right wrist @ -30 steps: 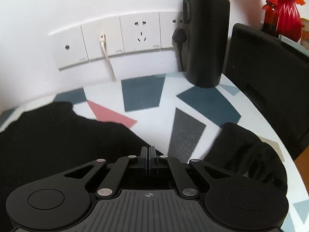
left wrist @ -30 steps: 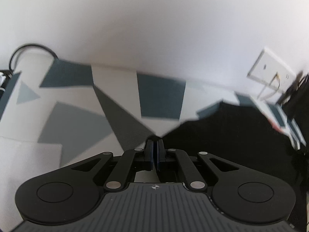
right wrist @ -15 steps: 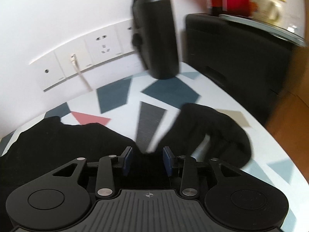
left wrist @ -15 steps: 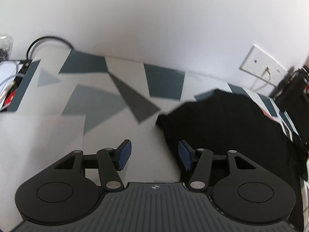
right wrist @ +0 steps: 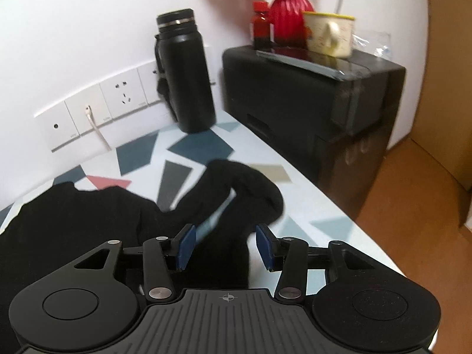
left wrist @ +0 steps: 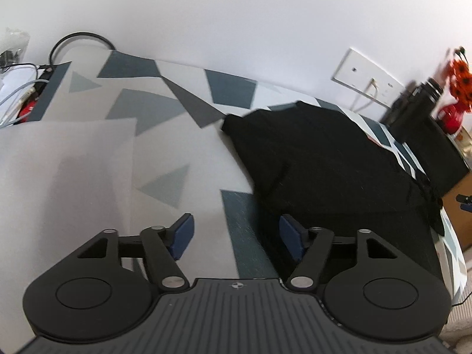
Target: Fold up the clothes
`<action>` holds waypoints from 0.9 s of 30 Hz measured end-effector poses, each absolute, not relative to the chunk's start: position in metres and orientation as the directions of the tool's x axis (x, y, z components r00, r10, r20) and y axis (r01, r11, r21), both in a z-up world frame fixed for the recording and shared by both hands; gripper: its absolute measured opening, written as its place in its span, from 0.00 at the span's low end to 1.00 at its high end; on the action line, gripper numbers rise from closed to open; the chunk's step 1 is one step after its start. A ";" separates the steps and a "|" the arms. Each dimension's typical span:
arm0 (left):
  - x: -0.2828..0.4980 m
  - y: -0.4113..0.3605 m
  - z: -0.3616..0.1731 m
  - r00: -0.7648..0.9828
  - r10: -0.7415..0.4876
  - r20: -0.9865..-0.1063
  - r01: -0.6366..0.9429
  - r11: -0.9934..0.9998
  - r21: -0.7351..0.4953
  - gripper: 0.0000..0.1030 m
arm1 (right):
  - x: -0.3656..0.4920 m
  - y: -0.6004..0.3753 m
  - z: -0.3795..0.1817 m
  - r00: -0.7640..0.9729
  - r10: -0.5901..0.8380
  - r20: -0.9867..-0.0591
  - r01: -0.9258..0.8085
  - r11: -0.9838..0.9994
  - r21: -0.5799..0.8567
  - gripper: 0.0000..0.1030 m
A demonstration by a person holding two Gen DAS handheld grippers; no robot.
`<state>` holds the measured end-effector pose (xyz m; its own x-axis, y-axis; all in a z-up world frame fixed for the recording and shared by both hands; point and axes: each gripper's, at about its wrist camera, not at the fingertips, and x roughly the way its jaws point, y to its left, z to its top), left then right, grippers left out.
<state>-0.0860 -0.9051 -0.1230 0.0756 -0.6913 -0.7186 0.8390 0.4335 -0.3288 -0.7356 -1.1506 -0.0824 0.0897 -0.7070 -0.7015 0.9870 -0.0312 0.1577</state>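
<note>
1. The left tool (left wrist: 236,237) is gaping wide, gripping nothing, hovering over the tabletop (left wrist: 165,144).
2. The right tool (right wrist: 225,246) is spreading wide above the black garment (right wrist: 88,218), which is lying on the tabletop.

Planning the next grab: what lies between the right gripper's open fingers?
In the right wrist view, the black garment's sleeve runs between the right gripper's open fingers, lying on the patterned table.

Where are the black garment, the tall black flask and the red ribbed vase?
black garment (left wrist: 324,159), left wrist view, middle of the cloth.
tall black flask (right wrist: 185,73), right wrist view, its body.
red ribbed vase (right wrist: 290,11), right wrist view, its belly.
</note>
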 end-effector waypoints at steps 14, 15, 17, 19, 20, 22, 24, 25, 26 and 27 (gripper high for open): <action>-0.164 -0.933 -0.120 0.301 -0.584 -0.754 0.693 0.677 -0.248 0.99 | -0.755 -1.185 -0.147 0.195 -0.622 -0.759 0.973 0.026 0.229 0.48; -0.167 -0.935 -0.119 0.321 -0.569 -0.757 0.677 0.697 -0.236 0.99 | -0.753 -1.186 -0.151 0.198 -0.623 -0.757 0.975 0.048 0.215 0.49; -0.175 -0.940 -0.116 0.354 -0.547 -0.758 0.657 0.722 -0.215 0.99 | -0.754 -1.189 -0.153 0.214 -0.631 -0.746 0.975 0.090 0.204 0.46; -0.181 -0.945 -0.117 0.373 -0.522 -0.767 0.642 0.742 -0.193 0.99 | -0.755 -1.192 -0.154 0.231 -0.637 -0.735 0.973 0.131 0.192 0.12; -0.183 -0.947 -0.118 0.377 -0.511 -0.772 0.637 0.749 -0.185 0.99 | -0.755 -1.193 -0.155 0.239 -0.640 -0.730 0.971 0.151 0.185 0.06; -0.188 -0.951 -0.120 0.381 -0.495 -0.781 0.631 0.756 -0.172 0.99 | -0.767 -1.198 -0.155 0.242 -0.651 -0.719 0.969 0.128 0.210 0.04; -0.192 -0.956 -0.122 0.381 -0.481 -0.789 0.633 0.758 -0.156 0.99 | -0.785 -1.201 -0.153 0.198 -0.685 -0.701 0.971 0.042 0.234 0.04; -0.194 -0.958 -0.123 0.382 -0.474 -0.794 0.635 0.759 -0.147 0.99 | -0.797 -1.201 -0.149 0.164 -0.718 -0.676 0.971 -0.005 0.241 0.04; -0.195 -0.961 -0.125 0.383 -0.467 -0.797 0.638 0.757 -0.137 0.99 | -0.808 -1.200 -0.144 0.130 -0.747 -0.652 0.967 -0.050 0.250 0.04; -0.196 -0.964 -0.126 0.386 -0.460 -0.800 0.642 0.756 -0.125 0.99 | -0.816 -1.198 -0.139 0.112 -0.767 -0.632 0.961 -0.077 0.265 0.04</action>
